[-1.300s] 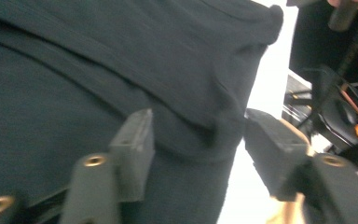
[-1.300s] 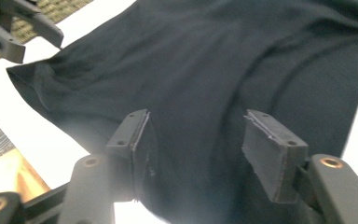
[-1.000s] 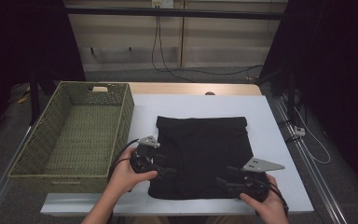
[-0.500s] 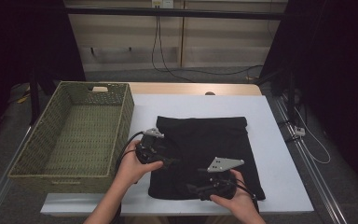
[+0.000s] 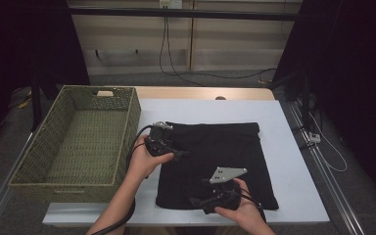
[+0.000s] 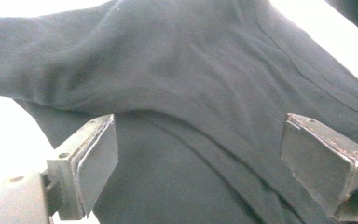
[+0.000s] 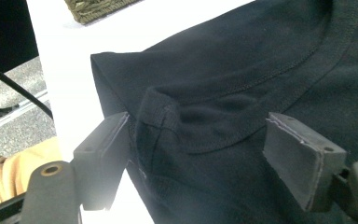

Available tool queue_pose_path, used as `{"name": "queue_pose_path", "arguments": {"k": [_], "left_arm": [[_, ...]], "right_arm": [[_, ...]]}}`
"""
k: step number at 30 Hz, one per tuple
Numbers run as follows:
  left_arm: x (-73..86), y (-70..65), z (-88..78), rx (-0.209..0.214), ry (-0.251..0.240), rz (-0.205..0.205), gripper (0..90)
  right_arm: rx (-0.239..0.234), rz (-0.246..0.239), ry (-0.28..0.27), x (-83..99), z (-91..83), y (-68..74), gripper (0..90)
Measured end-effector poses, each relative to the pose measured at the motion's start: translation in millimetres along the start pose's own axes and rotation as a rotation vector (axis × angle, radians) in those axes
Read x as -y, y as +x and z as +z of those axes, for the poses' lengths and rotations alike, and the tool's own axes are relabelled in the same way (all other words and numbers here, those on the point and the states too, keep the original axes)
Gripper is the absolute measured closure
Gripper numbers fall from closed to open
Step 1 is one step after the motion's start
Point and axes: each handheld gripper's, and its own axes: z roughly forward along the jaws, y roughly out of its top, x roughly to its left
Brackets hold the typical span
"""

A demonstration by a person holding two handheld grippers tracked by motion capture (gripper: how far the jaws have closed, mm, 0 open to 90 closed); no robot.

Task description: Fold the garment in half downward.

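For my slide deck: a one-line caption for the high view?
Two hand-held grippers, left and right, open over a folded black garment on a white table beside a wicker basket.

Left tongs (image 5: 180, 153) and right tongs (image 5: 199, 201) both gape wide apart

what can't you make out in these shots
- High view: the jaws of the right gripper are black against the black garment, so their opening is lost there.
- High view: the near inner wall of the basket is hidden by its own rim.
- Left gripper view: the garment's outline runs off the frame edges.
- Right gripper view: glare washes out the table.
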Motion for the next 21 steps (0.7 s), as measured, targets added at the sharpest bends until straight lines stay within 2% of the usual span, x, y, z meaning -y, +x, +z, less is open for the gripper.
{"name": "queue_pose_path", "arguments": {"k": [4,10,15,21], "left_arm": [[-3.4,7.0,2.3,-0.004,-0.008,-0.027,11.2],[-9.7,15.6,3.7,-0.026,-0.018,-0.047,11.0],[-14.4,20.4,4.8,-0.034,-0.017,-0.048,10.7],[-16.7,24.3,3.0,-0.053,-0.017,-0.047,10.7]], "right_arm": [[0.002,-0.006,0.011,-1.3,6.1,-1.0,20.4],[-0.011,-0.015,0.014,-2.8,10.6,-0.9,19.7],[-0.015,-0.032,0.009,-4.8,14.1,0.0,22.7],[-0.048,-0.039,0.015,-6.7,16.1,6.6,28.9]]}}
